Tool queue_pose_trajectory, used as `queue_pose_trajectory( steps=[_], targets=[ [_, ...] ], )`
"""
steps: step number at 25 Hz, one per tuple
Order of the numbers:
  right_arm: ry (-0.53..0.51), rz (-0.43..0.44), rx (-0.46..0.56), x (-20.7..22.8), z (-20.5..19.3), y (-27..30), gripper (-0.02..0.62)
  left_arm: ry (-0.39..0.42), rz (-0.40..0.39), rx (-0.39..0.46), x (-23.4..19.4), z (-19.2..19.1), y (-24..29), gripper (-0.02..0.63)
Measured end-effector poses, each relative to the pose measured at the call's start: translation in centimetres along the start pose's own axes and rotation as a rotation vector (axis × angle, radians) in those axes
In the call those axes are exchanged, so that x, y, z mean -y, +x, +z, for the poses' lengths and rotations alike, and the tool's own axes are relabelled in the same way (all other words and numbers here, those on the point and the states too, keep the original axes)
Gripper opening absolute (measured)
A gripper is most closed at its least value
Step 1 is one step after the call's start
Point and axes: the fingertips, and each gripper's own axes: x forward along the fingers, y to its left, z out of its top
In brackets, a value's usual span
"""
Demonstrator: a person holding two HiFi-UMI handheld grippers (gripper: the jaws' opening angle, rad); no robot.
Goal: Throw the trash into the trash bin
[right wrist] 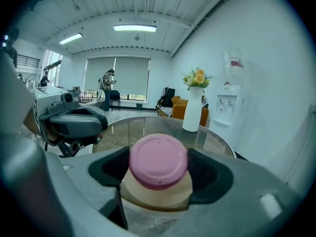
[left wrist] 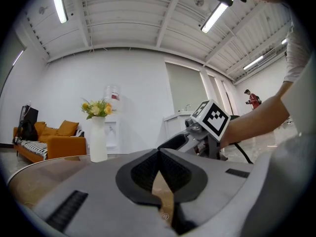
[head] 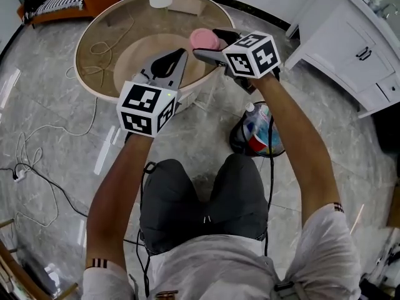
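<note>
Right gripper (head: 209, 44) clamps the pink-lidded cup (right wrist: 158, 161) above the round table (head: 106, 36) — apart from the floor-standing trash bin (head: 235, 141). Left gripper (left wrist: 158, 154): jaws pressed together, nothing between. Bottle label (head: 257, 129) in the bin — unreadable.

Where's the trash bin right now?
In the head view, the trash bin stands on the floor at right, just ahead of the person's right knee and partly under the right forearm.

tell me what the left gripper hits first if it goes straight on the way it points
Likely the near finger of the right gripper, which holds the pink-lidded cup; depth unclear.
</note>
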Motion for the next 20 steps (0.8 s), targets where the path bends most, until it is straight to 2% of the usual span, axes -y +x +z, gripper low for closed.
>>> queue_pose_trajectory(
  steps=[6, 10, 20],
  targets=[
    [0.033, -0.037, 0.087, -0.9, -0.1, -5.6, 0.370, -0.012, -0.046, 0.047, 3.1, 0.9, 1.2, -0.002],
    [0.076, -0.102, 0.124, -0.8, -1.1, -10.0, 0.370, -0.026, -0.100, 0.075, 5.8, 1.4, 1.9, -0.002],
    [0.152, -0.231, 0.123, 0.2, -6.7, -18.2, 0.370, -0.006, -0.256, 0.096, 13.7, 0.8, 4.3, -0.002]
  ],
)
